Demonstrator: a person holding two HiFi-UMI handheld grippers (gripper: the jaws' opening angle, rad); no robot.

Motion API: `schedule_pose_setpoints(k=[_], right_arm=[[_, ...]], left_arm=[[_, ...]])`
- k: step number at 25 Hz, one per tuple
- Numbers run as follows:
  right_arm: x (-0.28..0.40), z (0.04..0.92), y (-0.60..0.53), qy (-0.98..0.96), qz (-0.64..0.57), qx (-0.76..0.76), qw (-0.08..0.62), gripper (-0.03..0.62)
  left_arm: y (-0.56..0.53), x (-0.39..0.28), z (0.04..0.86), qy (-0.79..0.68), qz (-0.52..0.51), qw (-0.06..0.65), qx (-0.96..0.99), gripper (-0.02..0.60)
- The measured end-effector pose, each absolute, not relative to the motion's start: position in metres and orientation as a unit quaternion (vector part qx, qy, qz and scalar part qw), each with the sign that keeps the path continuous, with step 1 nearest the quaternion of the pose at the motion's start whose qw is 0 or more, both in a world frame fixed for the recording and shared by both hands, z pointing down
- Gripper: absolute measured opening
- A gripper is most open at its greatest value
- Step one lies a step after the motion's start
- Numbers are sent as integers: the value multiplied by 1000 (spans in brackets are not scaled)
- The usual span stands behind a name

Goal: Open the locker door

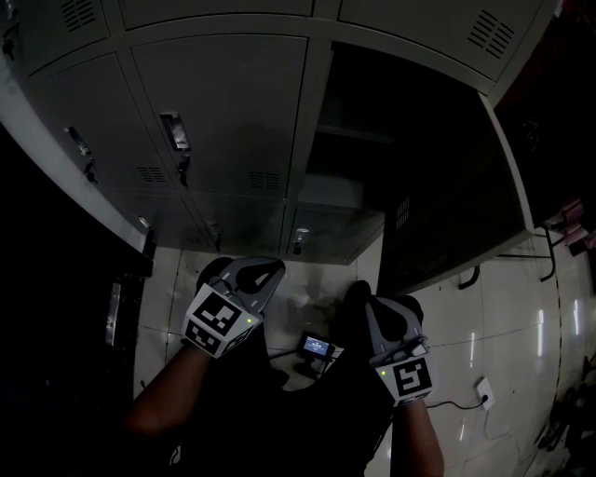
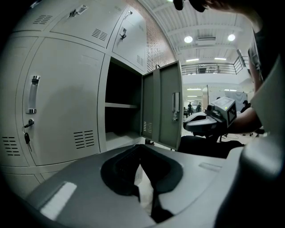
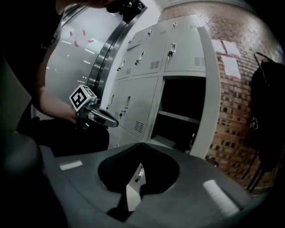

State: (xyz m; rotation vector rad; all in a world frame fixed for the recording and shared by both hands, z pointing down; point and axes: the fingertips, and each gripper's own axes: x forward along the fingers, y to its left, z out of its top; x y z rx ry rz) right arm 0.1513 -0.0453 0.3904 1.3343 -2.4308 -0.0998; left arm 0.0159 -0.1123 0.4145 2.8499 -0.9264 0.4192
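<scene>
With the locker door [image 1: 456,205] already swung wide at about two o'clock, the left gripper [image 2: 141,149] and right gripper [image 3: 141,147] sit low by the person's lap, fingers closed on nothing, seemingly because nothing remains to pull.

Head view: open locker compartment [image 1: 410,140] at 1 o'clock is black inside, contents can't be told. Small screen device [image 1: 317,347] on floor at 6 o'clock, display too small to read. Person's forearms [image 1: 163,401] cut by bottom edge. 9 o'clock side lost in dark.

Left gripper view: ppl [image 2: 191,107] in hall at 3 o'clock too small to tell apart. Dark shape [image 2: 189,4] at 12 o'clock cut by top edge.

Right gripper view: black bag [image 3: 267,111] at 3 o'clock cut by right edge.
</scene>
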Motion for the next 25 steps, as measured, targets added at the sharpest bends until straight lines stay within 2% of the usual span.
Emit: schedule_pose_setpoints(k=[6,25], right_arm=[[153,398,-52,-869,11,470,154,0],[153,398,-62,-866,7,475,156,0]], left_arm=[[-112,13,415,-309,142,57,939,12],[-117,16,413,-309,147,47,938,12]])
